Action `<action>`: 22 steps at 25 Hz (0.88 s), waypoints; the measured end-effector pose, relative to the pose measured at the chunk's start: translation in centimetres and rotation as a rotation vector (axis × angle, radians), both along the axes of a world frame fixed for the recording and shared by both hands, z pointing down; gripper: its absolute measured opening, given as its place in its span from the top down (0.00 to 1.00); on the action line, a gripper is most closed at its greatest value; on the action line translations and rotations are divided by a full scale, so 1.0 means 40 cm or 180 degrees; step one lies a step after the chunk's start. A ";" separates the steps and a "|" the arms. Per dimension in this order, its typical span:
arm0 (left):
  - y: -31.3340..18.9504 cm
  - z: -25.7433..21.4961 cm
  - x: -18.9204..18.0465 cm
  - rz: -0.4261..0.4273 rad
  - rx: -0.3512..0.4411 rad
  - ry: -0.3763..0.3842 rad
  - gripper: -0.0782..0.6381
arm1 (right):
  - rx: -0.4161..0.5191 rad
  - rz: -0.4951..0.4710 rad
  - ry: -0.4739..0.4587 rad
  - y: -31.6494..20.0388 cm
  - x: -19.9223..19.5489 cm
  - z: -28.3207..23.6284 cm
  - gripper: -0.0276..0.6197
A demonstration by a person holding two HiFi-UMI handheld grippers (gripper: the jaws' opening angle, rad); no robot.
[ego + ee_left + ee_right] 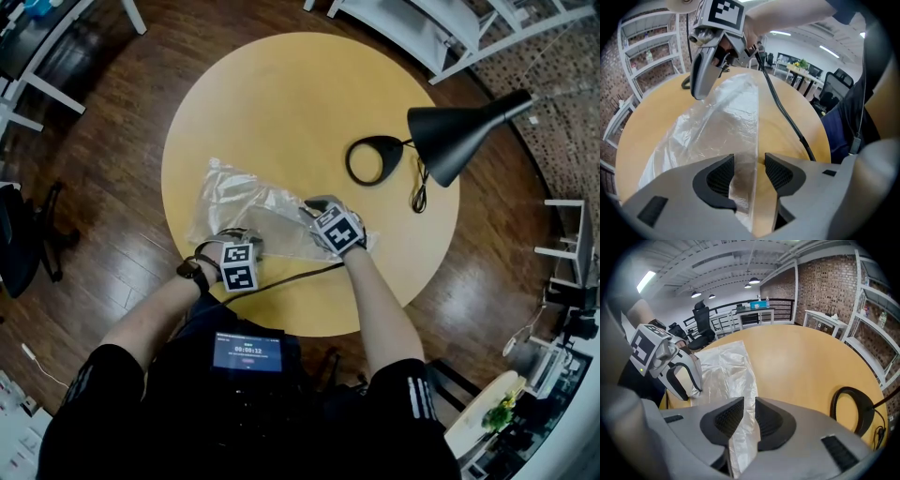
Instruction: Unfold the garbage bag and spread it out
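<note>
A clear, crinkled garbage bag (239,199) lies partly unfolded on the near left of the round wooden table (309,94). My left gripper (244,236) points down at its near corner. In the left gripper view the bag (726,122) runs between the jaws of my left gripper (749,173), whose pads stand apart with bare table showing beside the bag's straight edge. My right gripper (316,205) is over the bag's right end. In the right gripper view a fold of the bag (726,366) narrows into my right gripper (749,416), which is shut on it.
A black desk lamp (459,131) with a ring base (375,159) stands on the table's right side, its cord trailing beside it. A black cable (300,274) crosses the near table edge. White shelving and office chairs surround the table.
</note>
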State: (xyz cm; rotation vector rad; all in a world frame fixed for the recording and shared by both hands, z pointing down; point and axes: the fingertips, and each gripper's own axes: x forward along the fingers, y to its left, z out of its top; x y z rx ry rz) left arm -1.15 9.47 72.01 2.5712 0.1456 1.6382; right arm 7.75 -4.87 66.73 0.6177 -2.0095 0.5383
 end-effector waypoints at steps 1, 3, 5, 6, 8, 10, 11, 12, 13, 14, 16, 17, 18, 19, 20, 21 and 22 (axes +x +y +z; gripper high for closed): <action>-0.001 0.000 0.001 -0.0003 0.0006 -0.0003 0.59 | -0.0022 0.0020 0.0015 0.002 0.005 0.010 0.80; 0.000 0.001 0.002 -0.0003 0.0008 -0.0008 0.59 | -0.0056 0.0034 0.0040 0.007 0.013 0.029 0.80; 0.003 0.000 0.002 0.0002 0.0003 -0.0013 0.59 | -0.0057 0.0024 0.0077 0.012 0.015 0.042 0.81; 0.004 0.000 0.001 0.0002 0.0001 -0.0015 0.59 | -0.0044 0.0014 0.0107 0.014 0.016 0.045 0.83; 0.003 0.000 -0.001 0.0003 0.0001 -0.0023 0.59 | 0.0020 -0.0006 0.0164 0.012 0.018 0.044 0.93; 0.002 0.001 -0.002 0.0013 0.0002 -0.0027 0.59 | 0.0112 0.0007 0.0186 -0.002 0.024 0.034 0.94; 0.003 0.001 -0.003 0.0018 -0.0001 -0.0025 0.59 | 0.0154 0.0029 0.0191 -0.012 0.029 0.027 0.94; 0.003 0.001 -0.005 0.0021 -0.0007 -0.0022 0.59 | 0.0188 0.0054 0.0192 -0.024 0.036 0.020 0.94; 0.003 0.001 -0.006 0.0023 -0.0015 -0.0019 0.59 | 0.0216 0.0077 0.0186 -0.036 0.041 0.014 0.94; 0.004 0.000 -0.006 0.0023 -0.0022 -0.0019 0.59 | 0.0235 0.0095 0.0165 -0.046 0.046 0.007 0.94; 0.006 0.000 -0.005 0.0024 -0.0026 -0.0022 0.59 | 0.0216 0.0128 0.0054 -0.057 0.046 -0.003 0.92; 0.007 0.000 -0.004 0.0026 -0.0022 -0.0024 0.59 | 0.0155 0.0144 -0.0025 -0.055 0.042 -0.002 0.88; 0.007 0.000 -0.003 0.0028 -0.0016 -0.0025 0.59 | 0.0067 0.0151 -0.0098 -0.050 0.037 0.005 0.82; 0.008 0.000 -0.003 0.0030 -0.0010 -0.0027 0.59 | -0.0034 0.0149 -0.0148 -0.043 0.033 0.017 0.78; 0.008 0.000 -0.004 0.0029 -0.0007 -0.0028 0.59 | -0.0134 0.0143 -0.0166 -0.035 0.031 0.031 0.77; 0.007 0.000 -0.004 0.0026 -0.0006 -0.0027 0.59 | -0.0228 0.0140 -0.0150 -0.026 0.032 0.044 0.77; 0.007 -0.001 -0.004 0.0022 -0.0006 -0.0025 0.59 | -0.0318 0.0141 -0.0107 -0.016 0.037 0.059 0.77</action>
